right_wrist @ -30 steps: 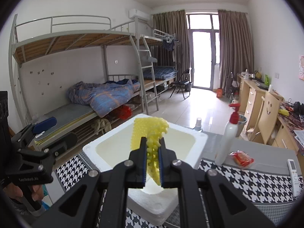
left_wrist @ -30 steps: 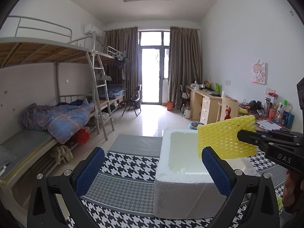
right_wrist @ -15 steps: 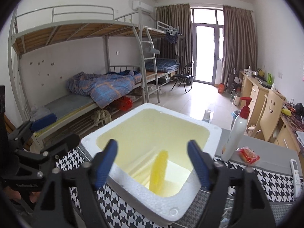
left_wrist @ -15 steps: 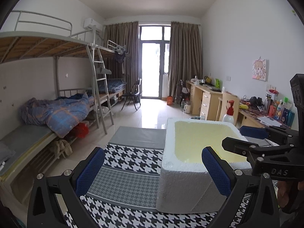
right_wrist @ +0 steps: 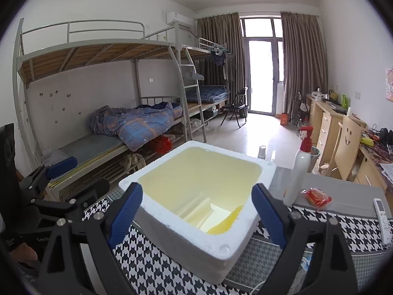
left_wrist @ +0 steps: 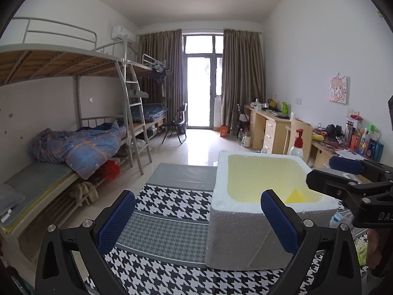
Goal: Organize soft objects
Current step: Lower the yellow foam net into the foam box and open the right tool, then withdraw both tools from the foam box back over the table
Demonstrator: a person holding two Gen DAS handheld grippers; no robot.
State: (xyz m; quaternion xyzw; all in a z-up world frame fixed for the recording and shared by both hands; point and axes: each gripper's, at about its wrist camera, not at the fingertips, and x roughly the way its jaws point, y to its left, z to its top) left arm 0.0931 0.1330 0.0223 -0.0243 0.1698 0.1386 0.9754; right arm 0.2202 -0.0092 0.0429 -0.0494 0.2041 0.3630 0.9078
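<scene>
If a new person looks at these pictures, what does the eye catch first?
First, the big white foam box on the houndstooth mat, with a yellow foam net lying inside it. Next, both open grippers: the right gripper hovers over the box, the left gripper beside it.

Both grippers were made of matte black plastic. The left gripper [left_wrist: 197, 218] had two fingers with blue textured pads [left_wrist: 280, 221] and round silver screws at the joints. The right gripper [right_wrist: 197, 217] looked the same, and white letters "DA" were printed on its side.
</scene>
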